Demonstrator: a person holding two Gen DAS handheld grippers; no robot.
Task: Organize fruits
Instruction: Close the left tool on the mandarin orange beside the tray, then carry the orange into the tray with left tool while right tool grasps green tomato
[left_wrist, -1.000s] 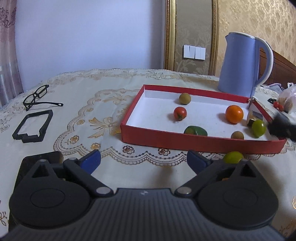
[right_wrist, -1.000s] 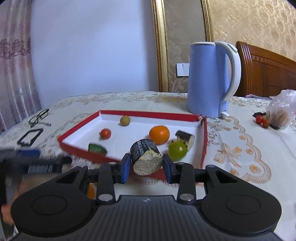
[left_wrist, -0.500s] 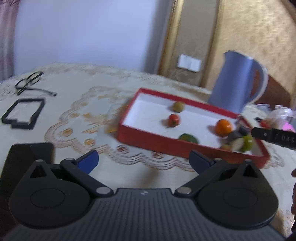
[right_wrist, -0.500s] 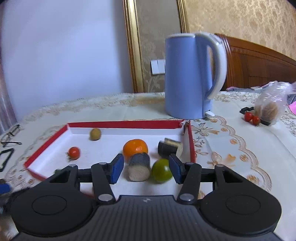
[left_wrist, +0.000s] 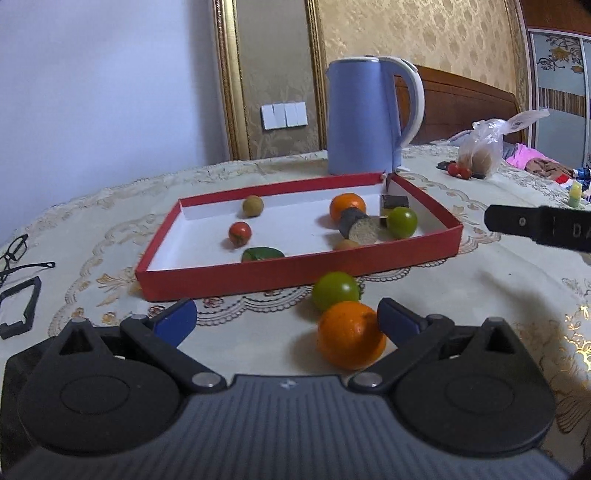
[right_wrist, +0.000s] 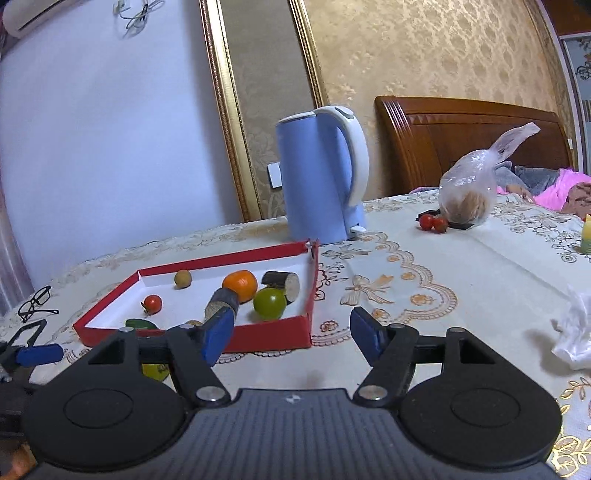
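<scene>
We see a lace-clothed surface (left_wrist: 110, 229), bed behind. Left to right: one glasses (left_wrist: 14, 254), one red tray (left_wrist: 295, 273) holding eight pieces, one kettle (left_wrist: 364, 114). Two fruits outside: orange (left_wrist: 351, 334), green tomato (left_wrist: 334, 290). Left gripper (left_wrist: 284, 319) and right gripper (right_wrist: 291, 330) gape wide, empty.

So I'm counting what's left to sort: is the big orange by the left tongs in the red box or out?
Out. The orange rests on the tablecloth, before the red box, between the open left tongs.

Black grippers, blue fingers (left_wrist: 173, 320)
</scene>
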